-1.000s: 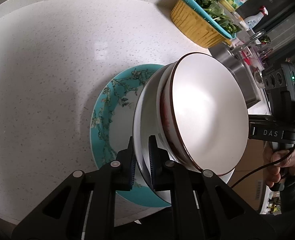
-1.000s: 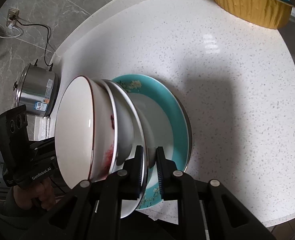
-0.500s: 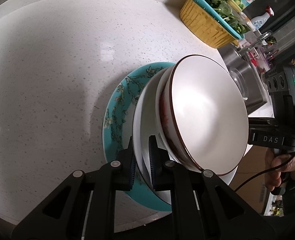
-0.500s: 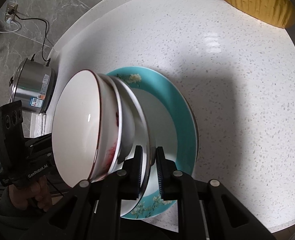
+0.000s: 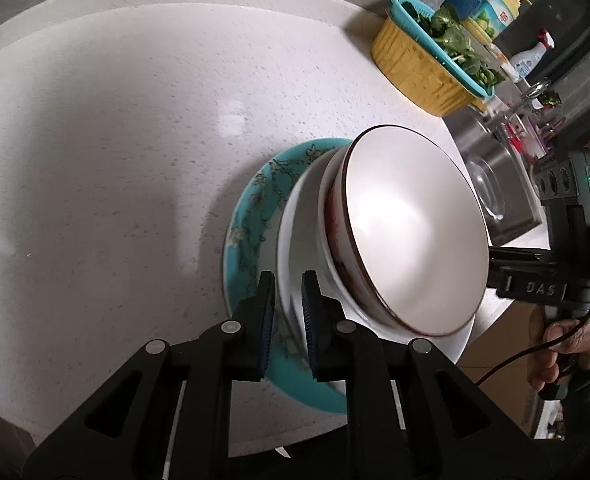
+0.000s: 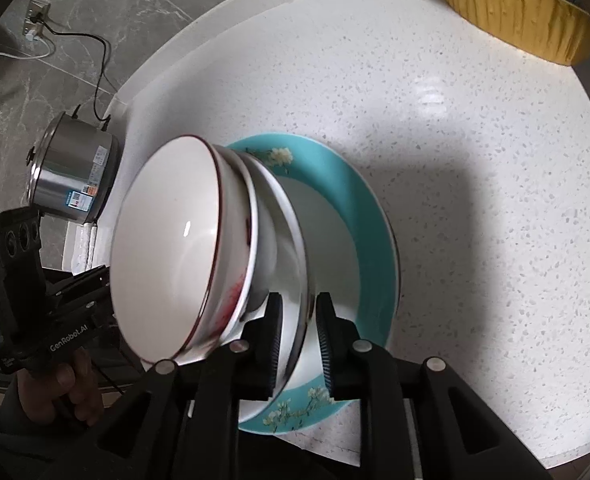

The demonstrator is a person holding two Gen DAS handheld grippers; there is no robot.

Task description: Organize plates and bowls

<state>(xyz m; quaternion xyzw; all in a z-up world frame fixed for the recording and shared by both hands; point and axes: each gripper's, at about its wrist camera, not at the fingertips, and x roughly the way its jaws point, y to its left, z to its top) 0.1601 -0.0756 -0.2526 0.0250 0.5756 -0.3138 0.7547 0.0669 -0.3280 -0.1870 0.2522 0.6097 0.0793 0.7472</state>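
Both the left gripper (image 5: 288,312) and right gripper (image 6: 298,334), jaws just loosening, straddle the white plate's (image 6: 295,240) slippery, fragile near rim.

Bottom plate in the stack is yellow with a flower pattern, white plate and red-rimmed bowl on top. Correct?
Not quite: the bottom plate is teal, not yellow, as the right wrist view shows. It does carry a flower pattern, and the white plate and red-rimmed bowl sit on top.
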